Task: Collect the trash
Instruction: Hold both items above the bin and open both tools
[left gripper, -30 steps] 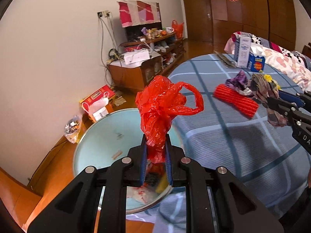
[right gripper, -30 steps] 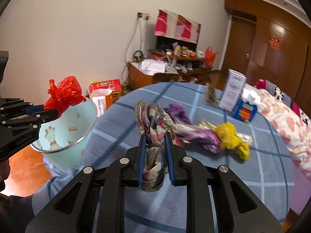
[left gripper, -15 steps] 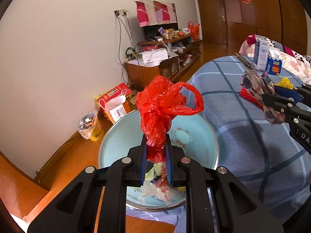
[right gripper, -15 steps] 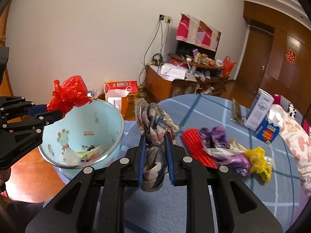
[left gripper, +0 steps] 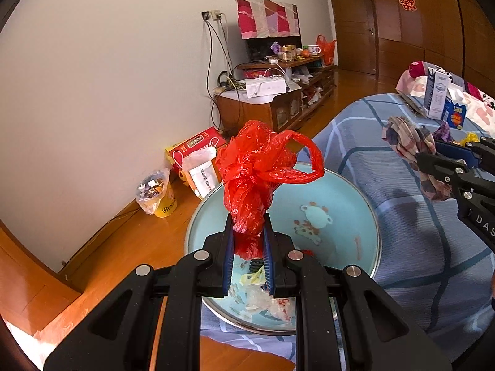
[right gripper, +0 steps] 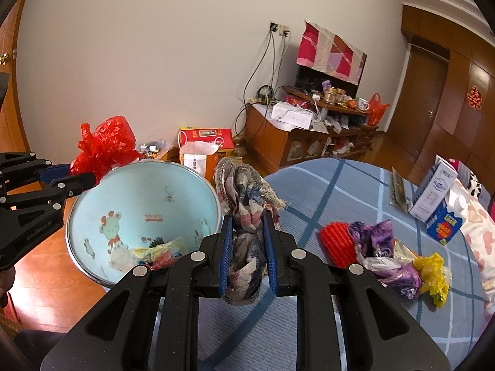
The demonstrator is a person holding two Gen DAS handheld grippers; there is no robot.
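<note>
red bag (left gripper: 260, 179) gripped (above basin (left gripper: 340, 191)), rag (right gripper: 247, 216) gripped

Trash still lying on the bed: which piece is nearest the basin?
The red ribbed piece. It lies at the end of the pile towards the basin; the purple wrapper and yellow bag lie beyond it.

The basin (left gripper: 365, 204) is part-hidden — the left gripper (left gripper: 247, 235) and its red bag (left gripper: 260, 170) cover its near rim and much of the scraps (left gripper: 263, 296) inside. Beyond the basin, the carton (left gripper: 437, 95) has print too small to read, and the right gripper (left gripper: 433, 157) runs off the frame edge.
</note>
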